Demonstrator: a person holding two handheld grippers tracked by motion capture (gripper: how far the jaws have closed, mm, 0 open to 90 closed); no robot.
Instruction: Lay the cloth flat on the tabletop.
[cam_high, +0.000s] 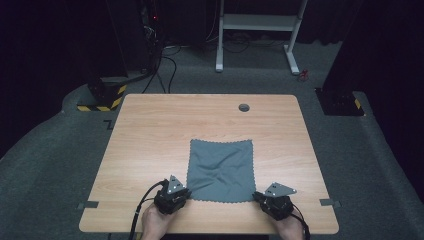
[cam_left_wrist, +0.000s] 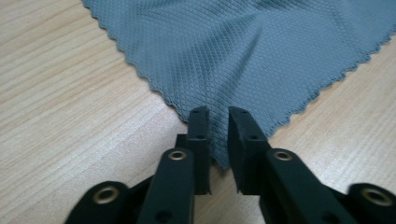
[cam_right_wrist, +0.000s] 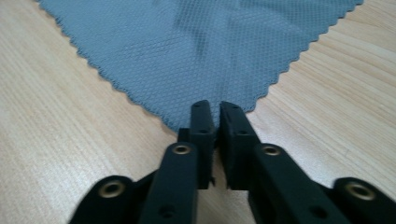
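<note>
A grey cloth (cam_high: 222, 167) with scalloped edges lies slightly rumpled on the wooden table (cam_high: 150, 140), near its front edge. My left gripper (cam_high: 187, 192) is at the cloth's near left corner. In the left gripper view that corner of the cloth (cam_left_wrist: 224, 46) runs in between the jaws of the left gripper (cam_left_wrist: 218, 114), which stand a narrow gap apart. My right gripper (cam_high: 257, 196) is at the near right corner. In the right gripper view the jaws of the right gripper (cam_right_wrist: 215, 107) are pressed together on the tip of the cloth (cam_right_wrist: 187, 56).
A small round grommet (cam_high: 244, 107) sits in the table near its far edge. Beyond the table are a white desk frame (cam_high: 257, 30), cables on the carpet and black stands with yellow-striped bases (cam_high: 102, 97). Bare wood surrounds the cloth.
</note>
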